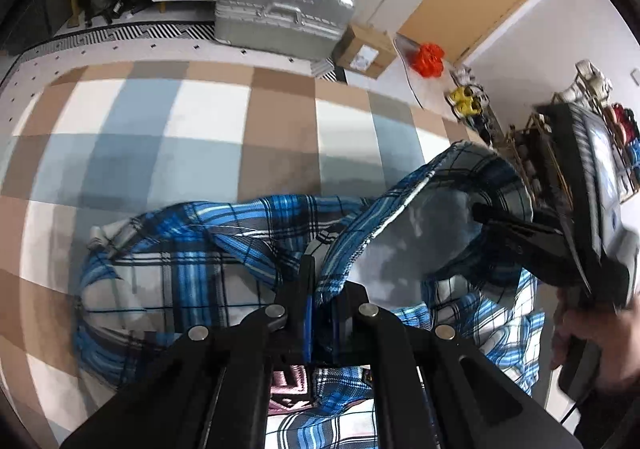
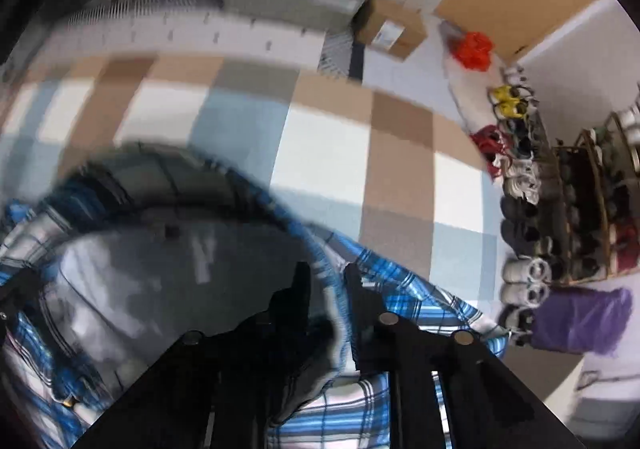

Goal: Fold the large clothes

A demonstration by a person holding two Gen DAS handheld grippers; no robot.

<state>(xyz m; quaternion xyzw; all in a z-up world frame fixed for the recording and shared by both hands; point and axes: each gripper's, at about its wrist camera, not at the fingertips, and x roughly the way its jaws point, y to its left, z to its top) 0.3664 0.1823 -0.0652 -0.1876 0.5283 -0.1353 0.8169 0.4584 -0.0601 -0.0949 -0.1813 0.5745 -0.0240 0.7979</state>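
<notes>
A blue, white and black plaid shirt (image 1: 192, 281) with a grey lining (image 1: 400, 249) lies bunched on the checked rug. In the left wrist view my left gripper (image 1: 325, 281) is shut on a lifted edge of the shirt, and the fabric rises between its fingers. To the right, my right gripper (image 1: 478, 209), held by a person's hand (image 1: 592, 337), reaches into a raised flap of the same shirt. The blurred right wrist view shows the right gripper (image 2: 326, 275) shut on the shirt's hem (image 2: 404, 289), with the grey lining (image 2: 160, 269) spread to the left.
The checked beige, white and blue rug (image 1: 200, 129) stretches ahead. Beyond it stand a silver suitcase (image 1: 280, 17), a cardboard box (image 1: 364, 53) and a red bag (image 1: 428, 59). A shoe rack (image 2: 580, 217) and a purple bag (image 2: 580, 321) stand to the right.
</notes>
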